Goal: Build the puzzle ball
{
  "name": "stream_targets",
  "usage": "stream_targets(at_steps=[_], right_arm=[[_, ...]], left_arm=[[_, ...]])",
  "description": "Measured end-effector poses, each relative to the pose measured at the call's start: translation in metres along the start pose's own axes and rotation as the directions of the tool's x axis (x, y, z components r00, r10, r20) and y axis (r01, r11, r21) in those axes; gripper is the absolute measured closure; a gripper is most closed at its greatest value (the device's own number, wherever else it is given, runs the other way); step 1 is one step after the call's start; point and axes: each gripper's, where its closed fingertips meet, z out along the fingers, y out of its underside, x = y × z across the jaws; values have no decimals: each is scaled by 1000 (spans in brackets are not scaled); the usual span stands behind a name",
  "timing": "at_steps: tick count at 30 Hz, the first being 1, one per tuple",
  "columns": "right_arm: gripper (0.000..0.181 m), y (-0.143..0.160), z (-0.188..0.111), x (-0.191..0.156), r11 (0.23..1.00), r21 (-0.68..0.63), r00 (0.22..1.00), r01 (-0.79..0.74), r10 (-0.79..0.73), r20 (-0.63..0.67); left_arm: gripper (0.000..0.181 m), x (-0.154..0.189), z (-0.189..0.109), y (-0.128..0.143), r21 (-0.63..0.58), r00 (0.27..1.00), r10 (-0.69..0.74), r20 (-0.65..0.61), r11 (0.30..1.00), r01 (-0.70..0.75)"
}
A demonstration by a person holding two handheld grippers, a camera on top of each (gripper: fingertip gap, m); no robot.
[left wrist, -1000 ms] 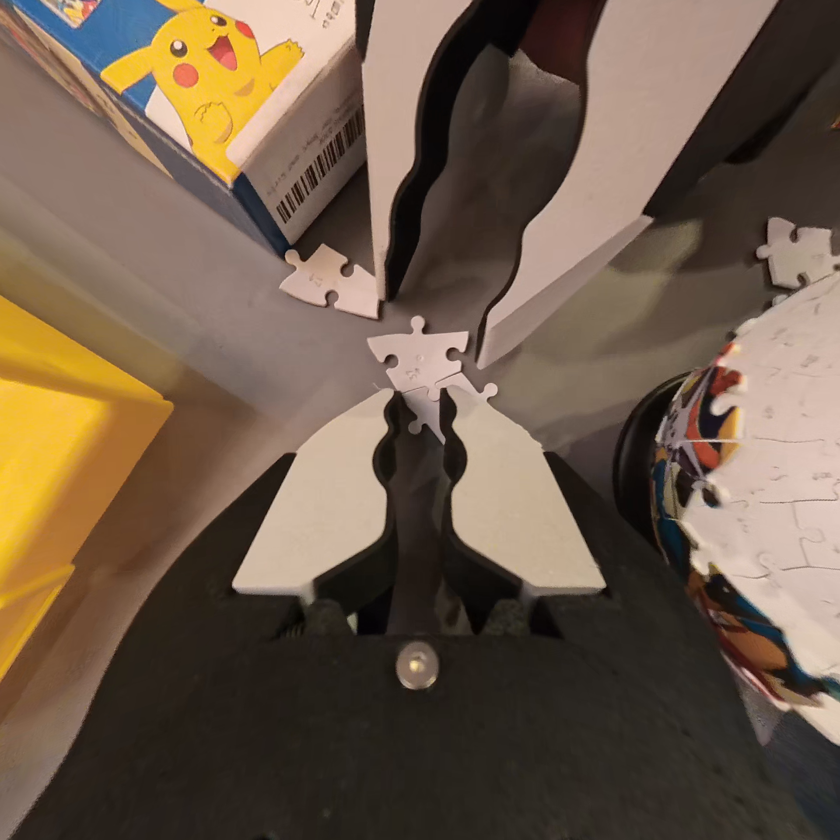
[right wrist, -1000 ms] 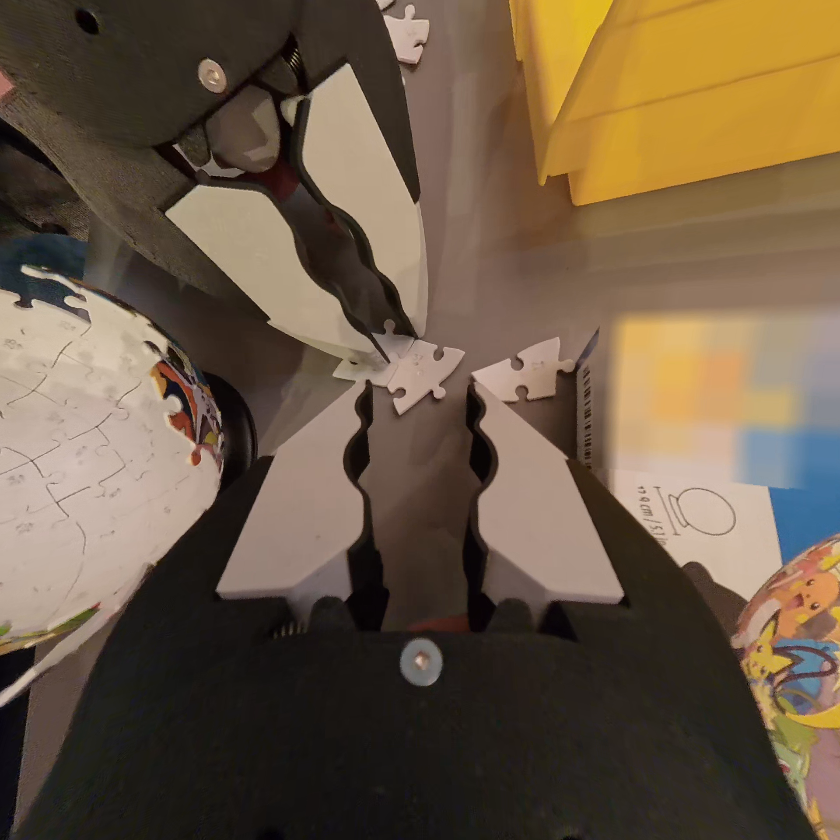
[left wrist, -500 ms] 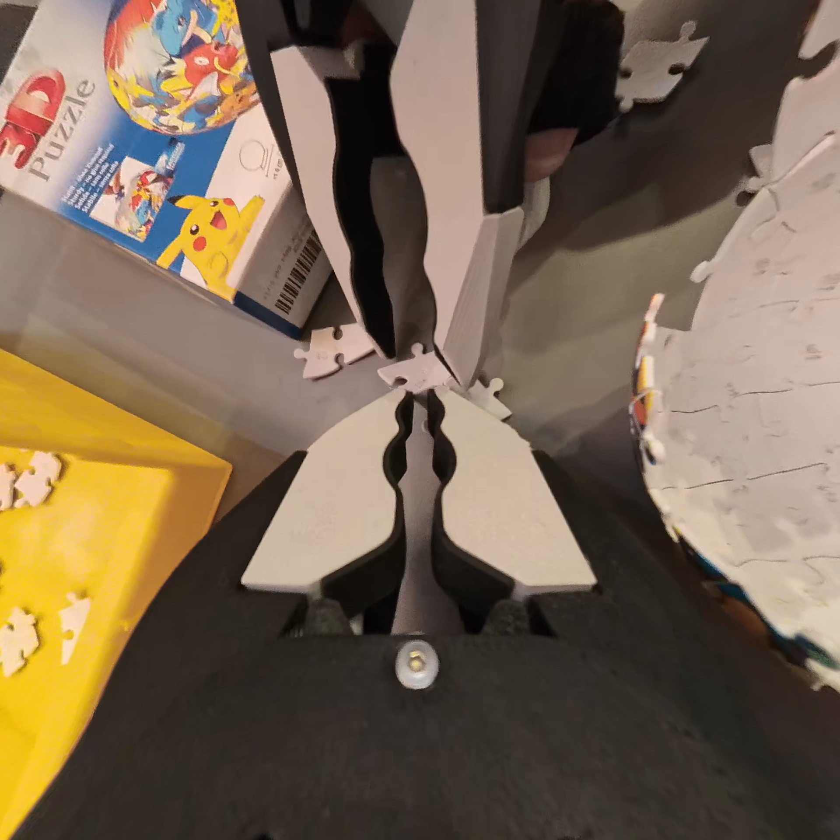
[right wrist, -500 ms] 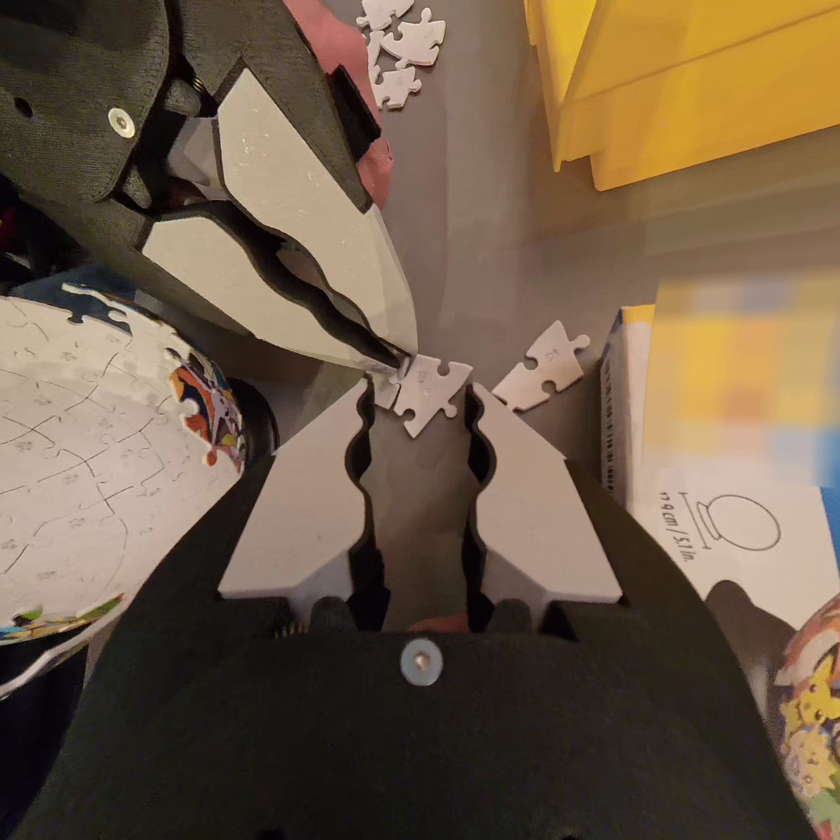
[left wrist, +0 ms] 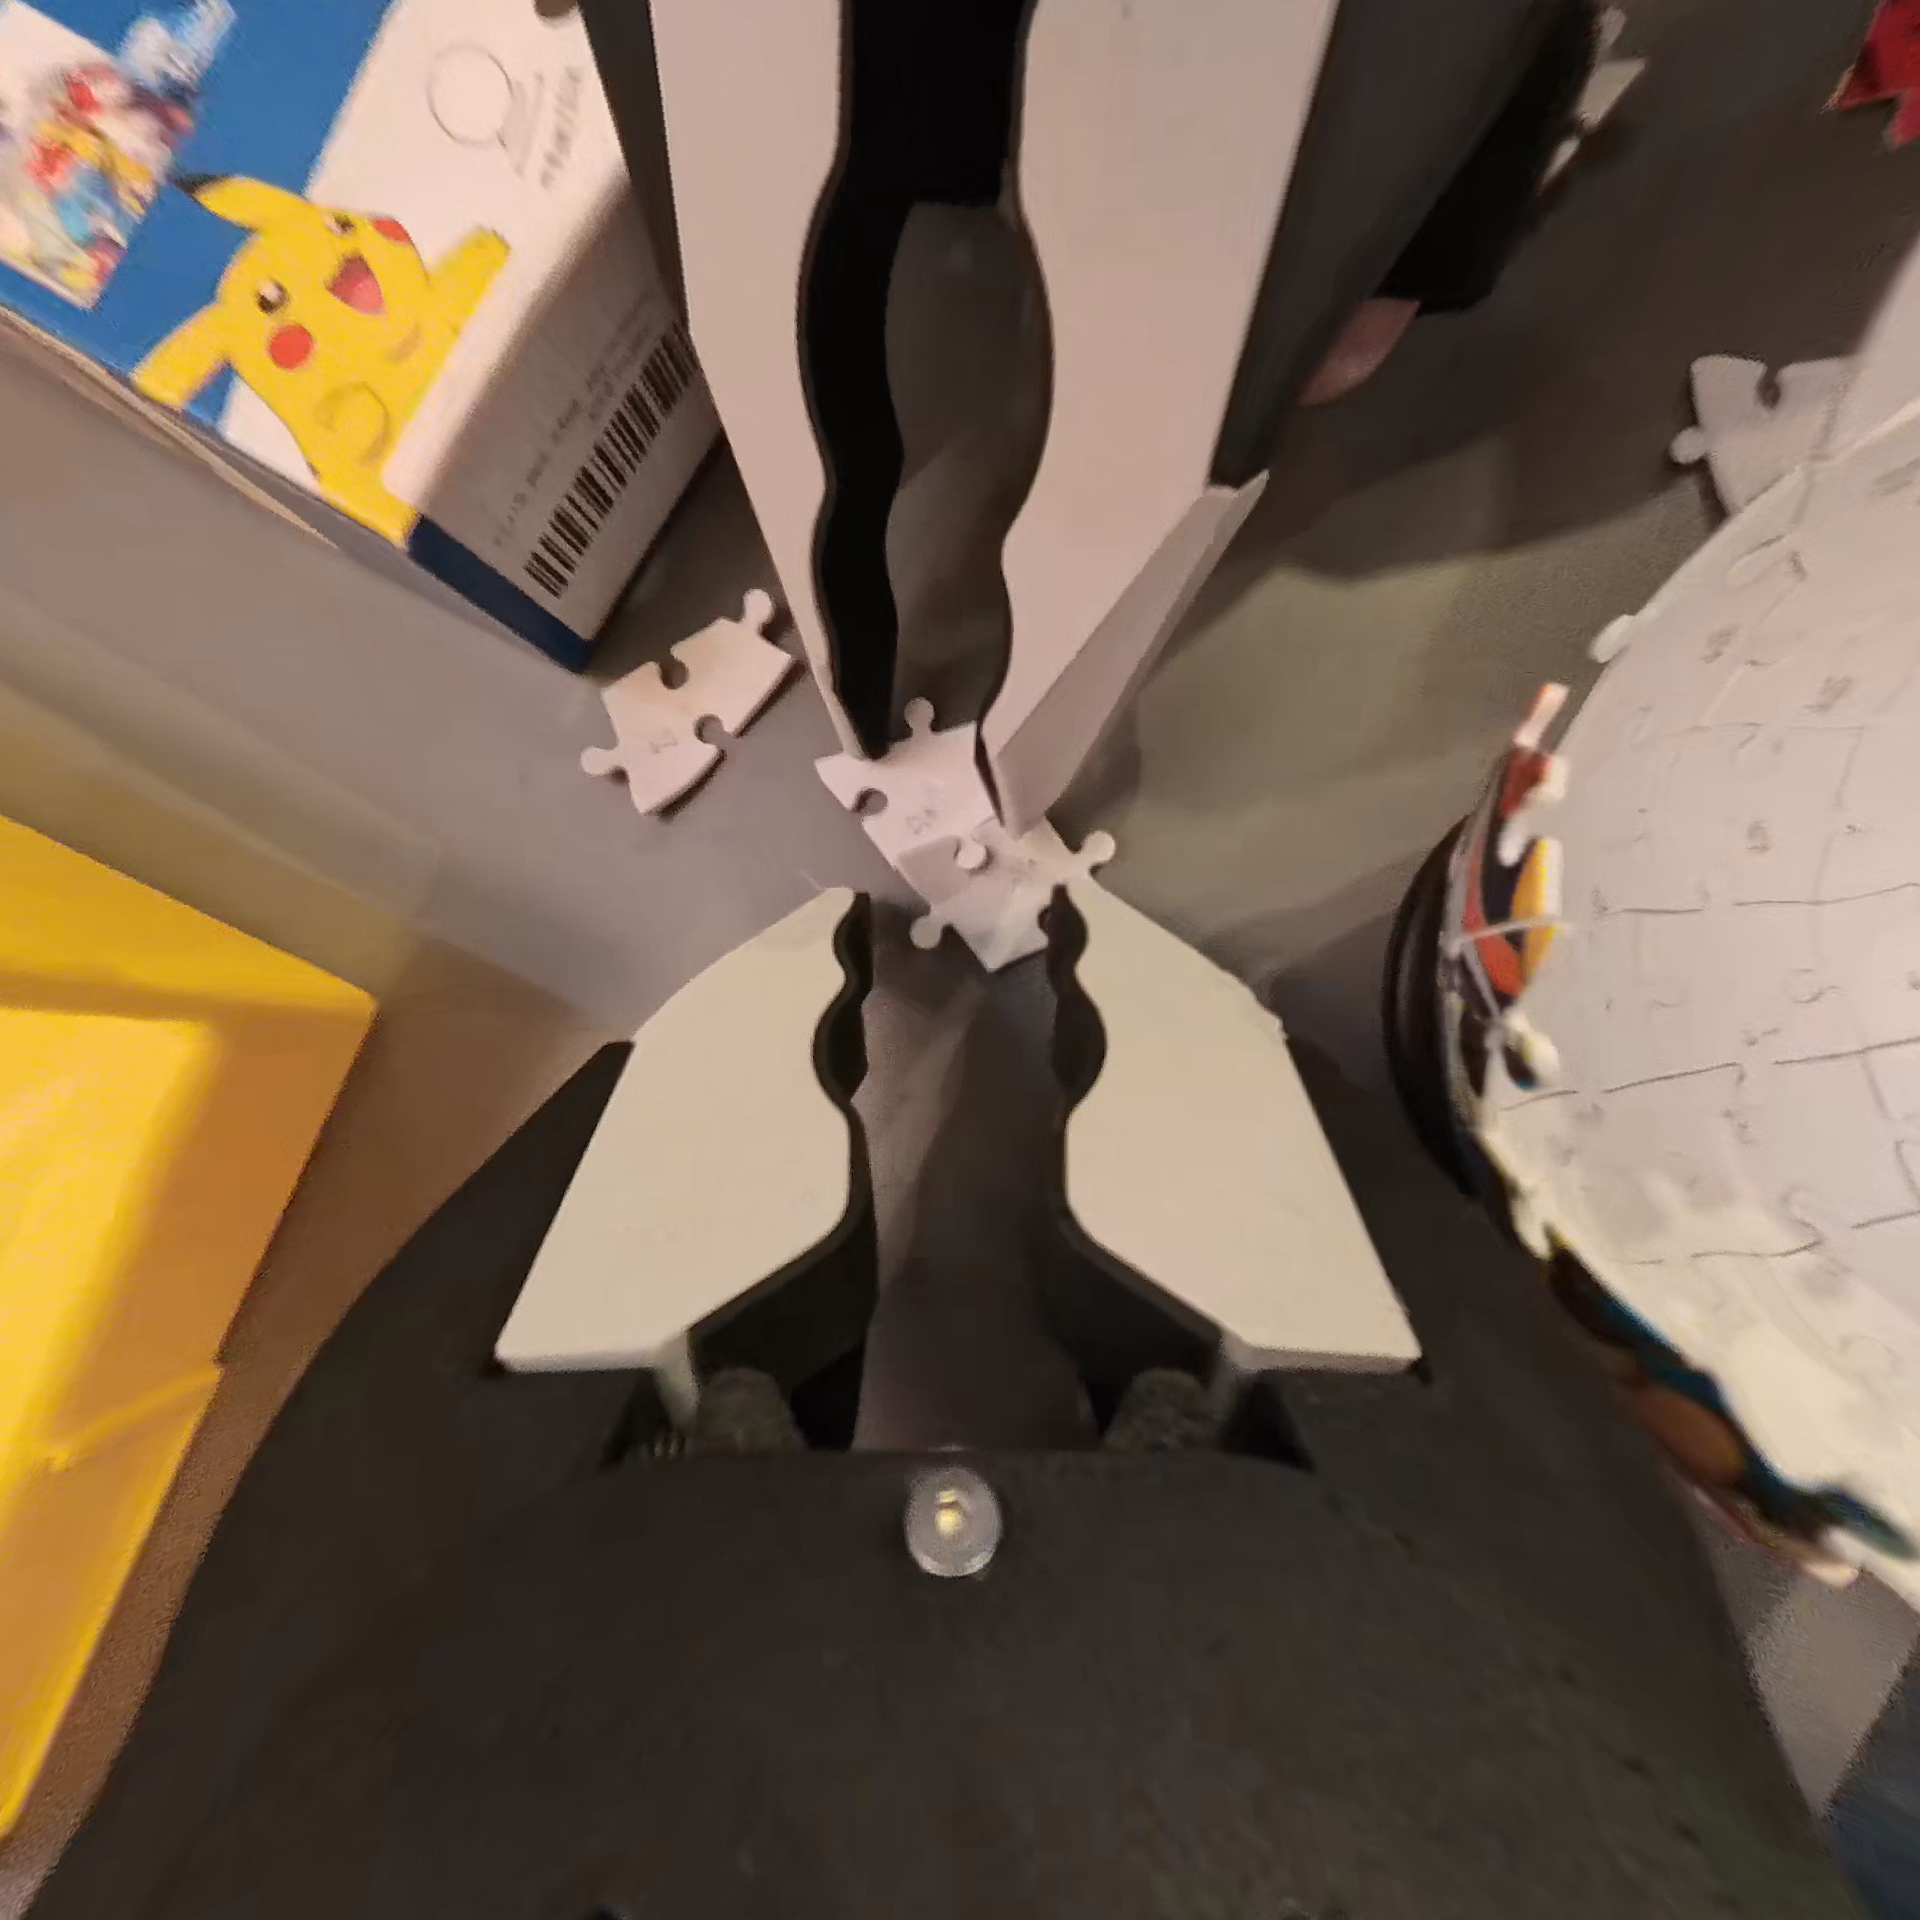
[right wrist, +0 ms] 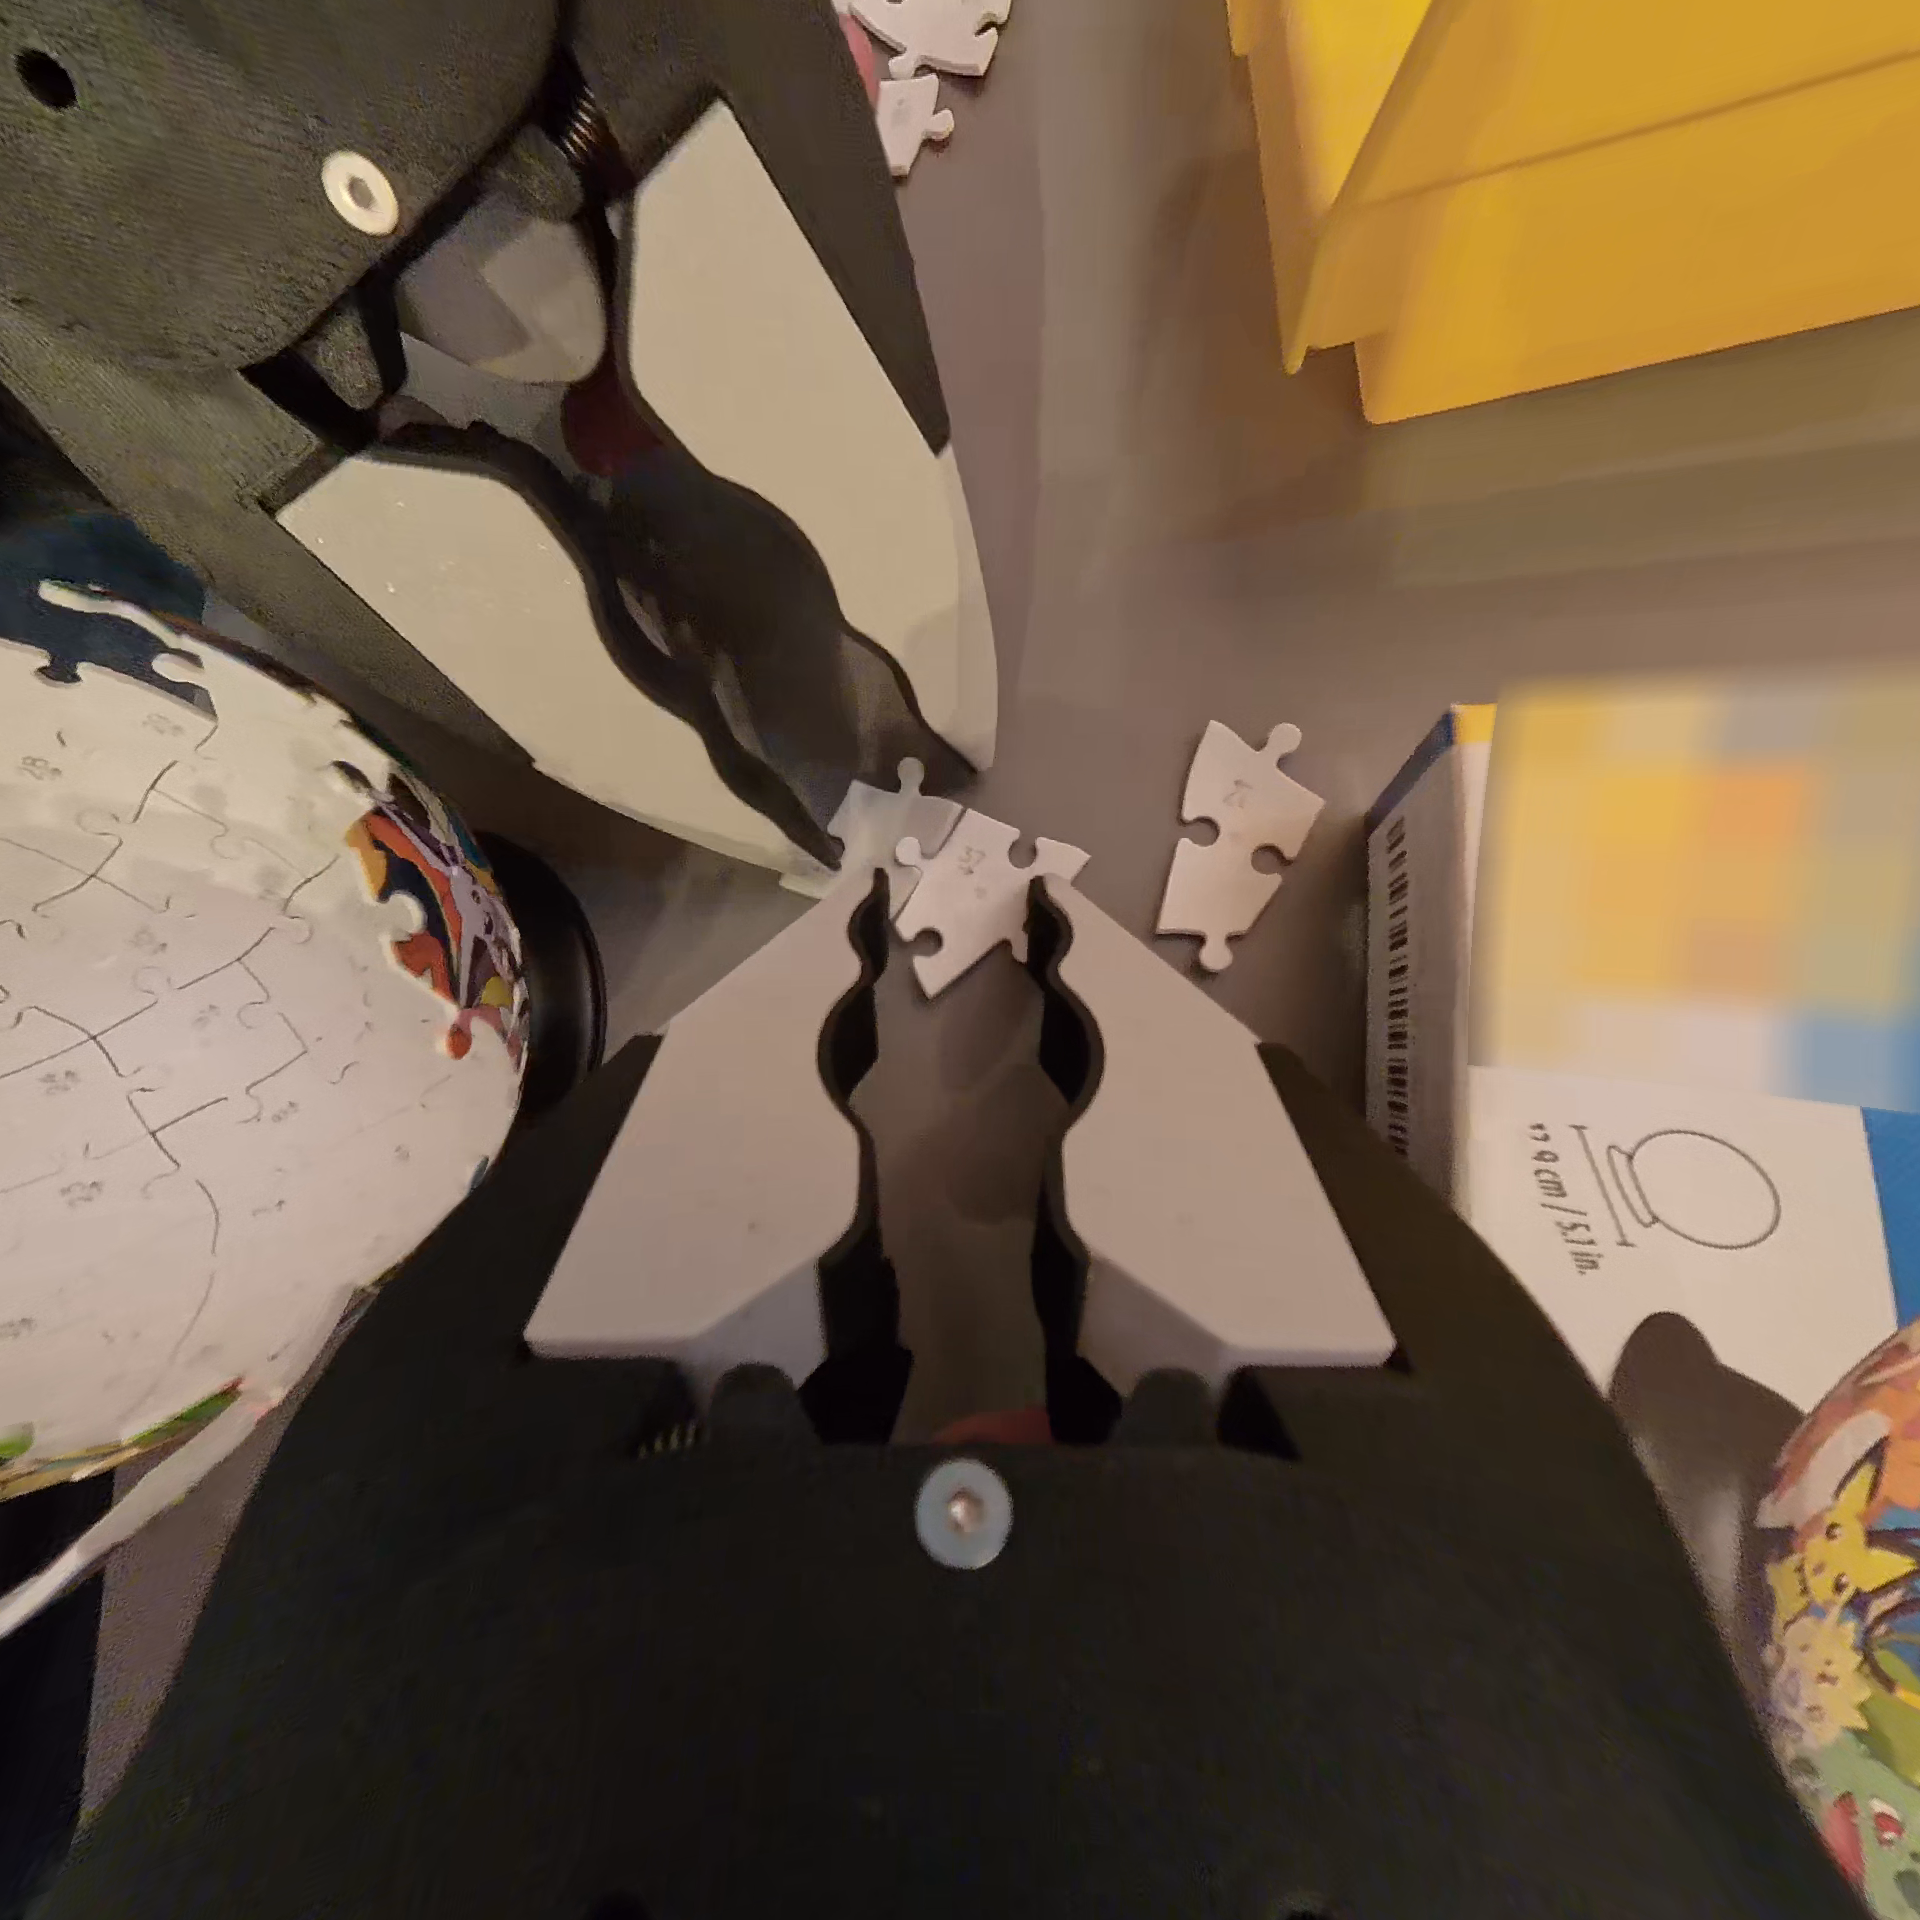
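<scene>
The half-built puzzle ball [left wrist: 1714,935] [right wrist: 156,1039] shows its white inner side and a coloured rim; it sits on a black stand [right wrist: 566,997]. My left gripper [left wrist: 956,904] is open, with a white puzzle piece [left wrist: 987,899] lying between its tips on the grey table. My right gripper [right wrist: 958,883] faces it tip to tip and is shut on a second white piece [right wrist: 966,894] [left wrist: 914,790], gripping it by its edges. The two pieces touch and seem to interlock. In the right wrist view the left gripper [right wrist: 899,810] reaches in from the upper left.
The puzzle box [left wrist: 416,312] [right wrist: 1662,1195] stands close beside the pieces. A yellow bin [left wrist: 125,1143] [right wrist: 1558,208] stands near it. A loose piece [left wrist: 686,717] [right wrist: 1236,842] lies by the box. More pieces [right wrist: 935,62] lie farther off, and one [left wrist: 1745,426] lies behind the ball. The grippers are tip to tip, or close to it.
My left gripper has opened and let go of its piece. My right gripper has narrowed onto the other piece. Both have come down close to the table.
</scene>
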Motion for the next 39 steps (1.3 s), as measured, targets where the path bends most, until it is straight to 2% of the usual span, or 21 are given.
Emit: stream_targets(at_steps=[6, 15, 23, 30, 34, 39], right_arm=[[162, 1, -1, -2, 996, 67, 998, -56, 55, 16], [166, 3, -3, -3, 993, 100, 998, -64, 62, 24], [156, 4, -19, 4, 985, 148, 996, -88, 88, 4], [144, 12, -15, 0, 991, 74, 992, -109, 104, 72], [150, 8, -14, -4, 984, 96, 982, -150, 137, 127], [173, 3, -22, -4, 975, 142, 978, -172, 152, 141]], left_arm=[[158, 4, 5, -5, -18, 988, -133, -82, 991, 132], [167, 4, 5, -9, 4, 979, -176, -106, 984, 178], [170, 4, 1, -15, 27, 995, -76, -59, 997, 78], [171, 7, -1, -21, 52, 998, 68, -6, 996, -68], [173, 12, -3, -26, 93, 985, 171, 24, 981, -172], [174, 7, -5, -27, 104, 985, 168, 36, 980, -171]])
